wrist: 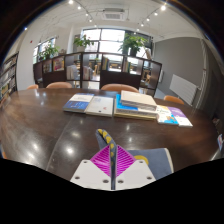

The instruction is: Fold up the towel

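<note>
My gripper [111, 152] is low over a dark wooden table [40, 125]. Its two magenta pads [100, 162] are pressed together. A narrow fold of the towel [104, 137], grey-blue with a yellow stripe, sticks up from between the pads just ahead of the fingertips. More of the grey-blue towel shows beside the right finger [142, 155]. The rest of the towel is hidden under the fingers.
Several books and magazines [125, 103] lie in a row across the middle of the table beyond the fingers. Chairs [60, 86] stand at the far side. A dark shelf unit [95, 68] with plants [132, 42] stands behind them before large windows.
</note>
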